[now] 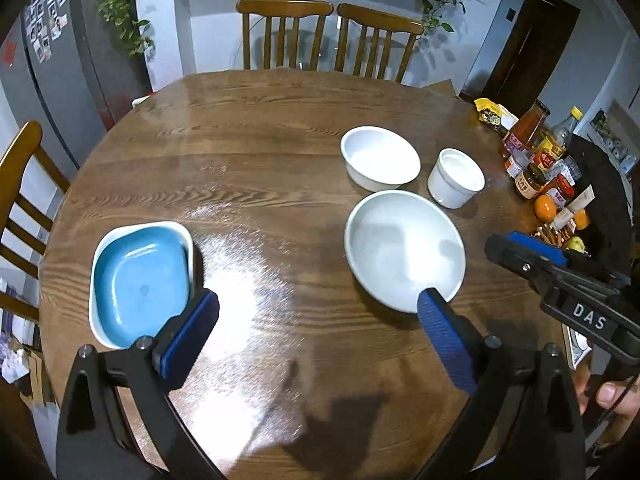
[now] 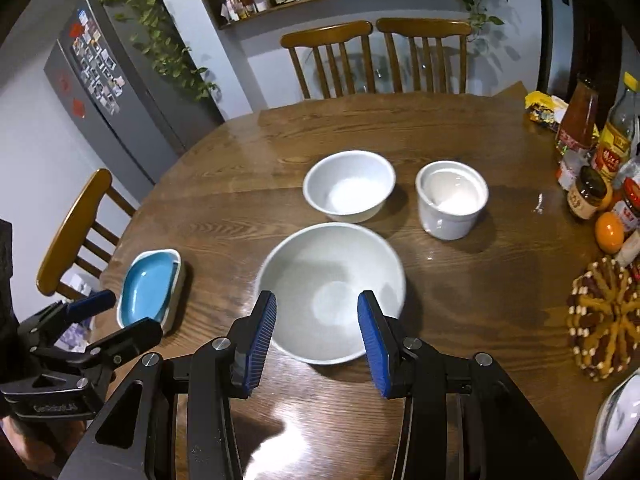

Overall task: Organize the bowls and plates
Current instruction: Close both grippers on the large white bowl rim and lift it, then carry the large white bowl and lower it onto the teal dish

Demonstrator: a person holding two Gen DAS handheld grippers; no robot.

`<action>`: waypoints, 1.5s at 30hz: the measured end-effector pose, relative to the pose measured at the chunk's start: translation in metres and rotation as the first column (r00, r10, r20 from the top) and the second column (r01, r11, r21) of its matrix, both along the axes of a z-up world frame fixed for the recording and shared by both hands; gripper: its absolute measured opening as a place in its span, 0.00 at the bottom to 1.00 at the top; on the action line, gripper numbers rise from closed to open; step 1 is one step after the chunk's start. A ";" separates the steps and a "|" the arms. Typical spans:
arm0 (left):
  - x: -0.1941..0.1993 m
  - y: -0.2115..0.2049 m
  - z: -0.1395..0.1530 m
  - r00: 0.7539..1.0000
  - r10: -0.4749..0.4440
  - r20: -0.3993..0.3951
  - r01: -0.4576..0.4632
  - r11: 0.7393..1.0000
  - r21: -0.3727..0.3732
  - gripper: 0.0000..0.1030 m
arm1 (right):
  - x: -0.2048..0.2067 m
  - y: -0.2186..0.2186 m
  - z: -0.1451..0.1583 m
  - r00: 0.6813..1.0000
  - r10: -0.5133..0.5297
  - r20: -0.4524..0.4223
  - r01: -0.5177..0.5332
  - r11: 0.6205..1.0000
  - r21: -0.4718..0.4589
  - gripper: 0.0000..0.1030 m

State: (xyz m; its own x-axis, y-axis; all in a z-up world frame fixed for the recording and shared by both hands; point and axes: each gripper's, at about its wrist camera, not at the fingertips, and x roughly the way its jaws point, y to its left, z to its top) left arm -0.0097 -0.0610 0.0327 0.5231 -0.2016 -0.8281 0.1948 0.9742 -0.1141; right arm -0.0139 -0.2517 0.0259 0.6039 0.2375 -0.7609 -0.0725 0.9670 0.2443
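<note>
On the round table (image 2: 460,320), just ahead of my open, empty right gripper (image 2: 316,340), sits the large white bowl (image 2: 332,292): glazed, slippery, breakable, so I'd pinch its near rim. My left gripper (image 1: 316,320) gapes empty too.

Three white bowls (image 2: 330,292) clustered; blue dish (image 1: 140,282) apart.
</note>
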 end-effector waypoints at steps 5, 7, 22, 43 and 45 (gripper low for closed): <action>0.020 -0.017 -0.015 0.999 0.038 -0.014 -0.038 0.999 0.018 0.96 | 0.008 -0.021 -0.011 1.000 -0.006 -0.030 0.005 1.000 -0.026 0.42; 0.028 -0.022 -0.025 0.998 0.052 -0.025 -0.051 0.998 0.031 0.96 | 0.011 -0.025 -0.019 0.999 -0.005 -0.049 0.004 1.000 -0.031 0.42; 0.073 -0.043 -0.080 0.986 0.078 -0.149 -0.061 0.991 0.115 0.84 | 0.065 -0.042 -0.079 0.983 0.034 -0.179 -0.037 0.999 -0.013 0.42; 0.070 -0.048 -0.095 0.975 -0.005 -0.223 0.022 0.997 0.078 0.14 | 0.082 -0.029 -0.090 0.970 0.072 -0.232 -0.073 0.997 0.006 0.07; 0.070 -0.047 -0.093 0.976 -0.001 -0.219 0.017 0.997 0.073 0.14 | 0.081 -0.025 -0.089 0.970 0.074 -0.232 -0.075 0.997 0.005 0.07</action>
State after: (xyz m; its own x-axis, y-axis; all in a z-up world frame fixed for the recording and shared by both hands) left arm 0.0601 -0.1085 -0.0604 0.3265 -0.1393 -0.9349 0.1820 0.9798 -0.0824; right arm 0.0667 -0.2767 -0.0631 0.3915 0.2722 -0.8790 -0.0861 0.9619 0.2595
